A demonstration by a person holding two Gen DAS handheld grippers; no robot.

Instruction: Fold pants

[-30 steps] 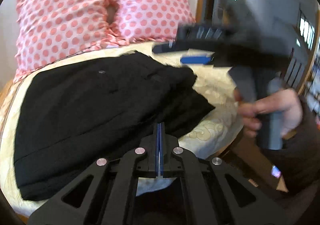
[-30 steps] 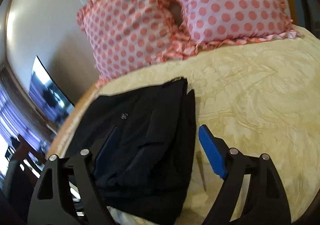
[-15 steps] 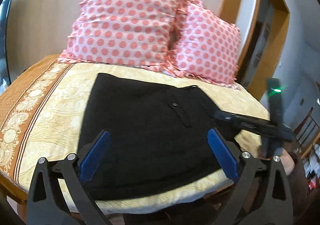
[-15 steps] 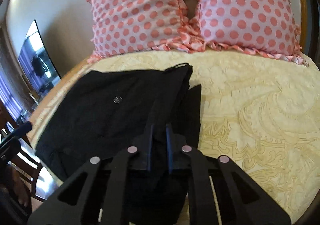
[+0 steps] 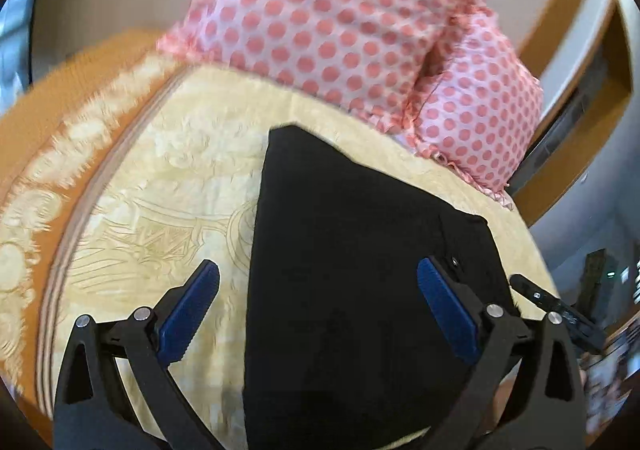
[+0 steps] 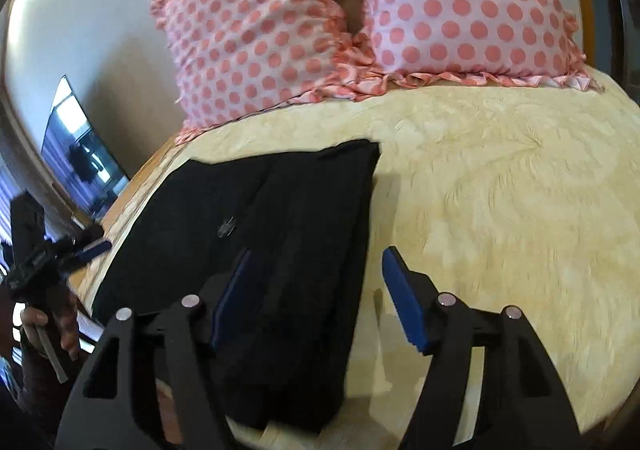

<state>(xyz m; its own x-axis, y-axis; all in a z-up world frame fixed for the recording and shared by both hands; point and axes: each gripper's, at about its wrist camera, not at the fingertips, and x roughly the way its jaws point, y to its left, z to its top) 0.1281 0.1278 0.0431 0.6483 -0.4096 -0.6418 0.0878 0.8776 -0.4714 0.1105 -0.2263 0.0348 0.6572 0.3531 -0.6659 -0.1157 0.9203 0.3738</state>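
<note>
Folded pants lie flat on the bedspread, directly ahead of the left gripper, which hangs above them with its jaws spread wide. Two pillows stand side by side behind the pants, at the far end of the bed. In the right wrist view, the pants lie ahead and left of the right gripper, whose parted jaws straddle their right edge. Bare bedspread extends to that gripper's right. The left gripper is far left, beyond the bed edge.
</note>
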